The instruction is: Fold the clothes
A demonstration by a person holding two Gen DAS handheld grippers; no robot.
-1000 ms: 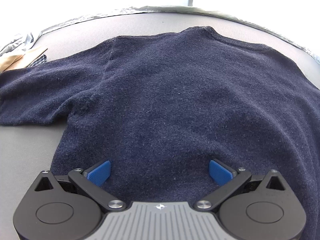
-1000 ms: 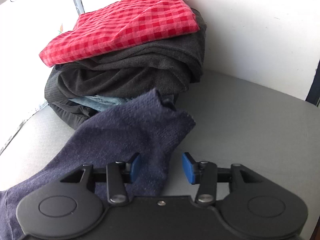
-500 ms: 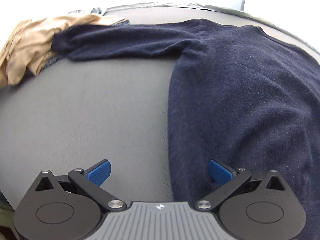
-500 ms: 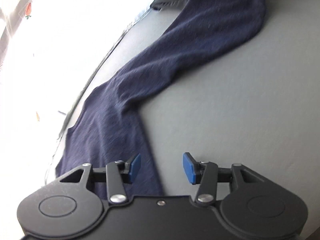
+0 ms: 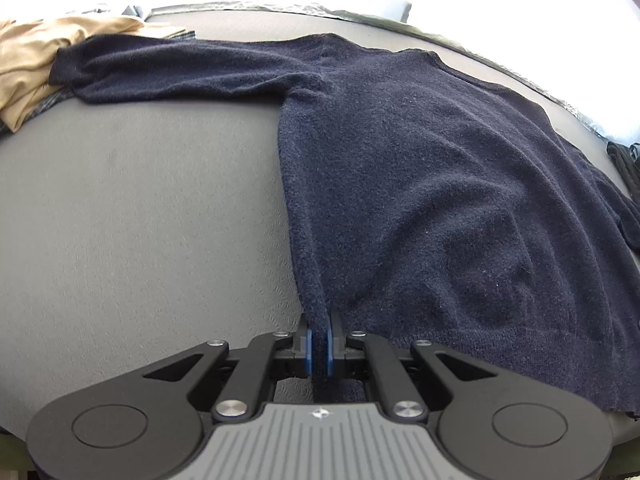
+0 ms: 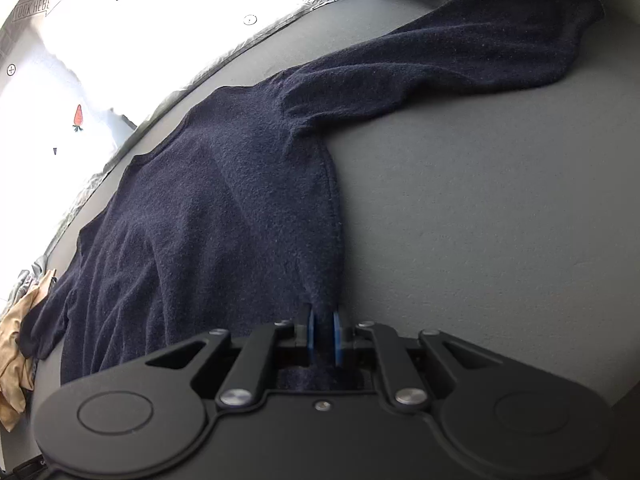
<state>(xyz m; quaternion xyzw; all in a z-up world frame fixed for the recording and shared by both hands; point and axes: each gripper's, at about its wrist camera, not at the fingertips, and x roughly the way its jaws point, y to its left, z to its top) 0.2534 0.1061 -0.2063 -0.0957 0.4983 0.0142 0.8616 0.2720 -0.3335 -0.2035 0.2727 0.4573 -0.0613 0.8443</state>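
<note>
A: Navy sweater [image 5: 420, 184] lies flat on the grey table [image 5: 140, 220], sleeves out. Left gripper [image 5: 319, 346] is clamped on one hem corner

B: Right gripper [image 6: 324, 338], jaws closing, pads pinching the other corner, I'd say to lift the hem evenly for a fold

A: Any writing?

B: "LOOK HERE" arrow sign [image 6: 38, 4] on the bright backdrop, reversed lettering

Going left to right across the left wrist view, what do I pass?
Tan garment → navy sweater's outstretched sleeve → left gripper shut on the sweater's hem corner → sweater body → dark item at the right edge, all on the grey table.
</note>
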